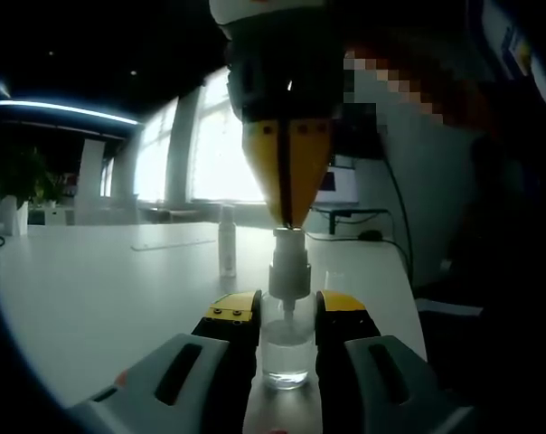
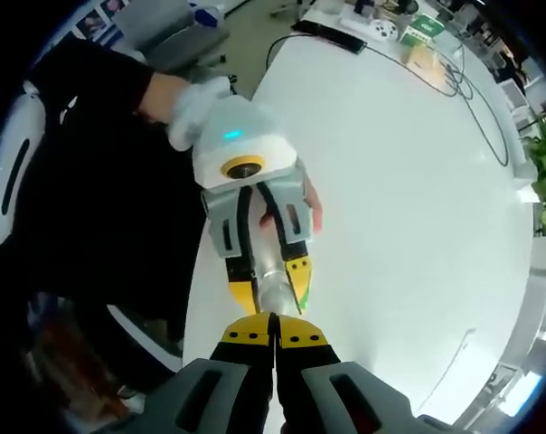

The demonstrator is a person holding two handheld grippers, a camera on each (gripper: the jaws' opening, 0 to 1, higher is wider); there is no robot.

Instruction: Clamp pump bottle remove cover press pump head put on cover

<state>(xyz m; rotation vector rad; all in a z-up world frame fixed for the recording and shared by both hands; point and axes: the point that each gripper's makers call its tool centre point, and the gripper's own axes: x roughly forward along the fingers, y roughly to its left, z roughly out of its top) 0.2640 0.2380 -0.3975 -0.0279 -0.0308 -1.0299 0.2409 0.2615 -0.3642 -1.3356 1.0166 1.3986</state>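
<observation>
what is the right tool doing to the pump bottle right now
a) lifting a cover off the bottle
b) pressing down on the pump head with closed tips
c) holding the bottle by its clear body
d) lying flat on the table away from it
b: in the left gripper view the right tool comes down with its tips together onto the pump head, while the left tool clamps the pump bottle by its clear body.

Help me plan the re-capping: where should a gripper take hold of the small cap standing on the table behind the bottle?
Grip the cap across its middle, coming level from the side. It is a slim upright cylinder standing alone on the table, so its side walls are open to both jaws. Gripping near its top would probably tip it.
</observation>
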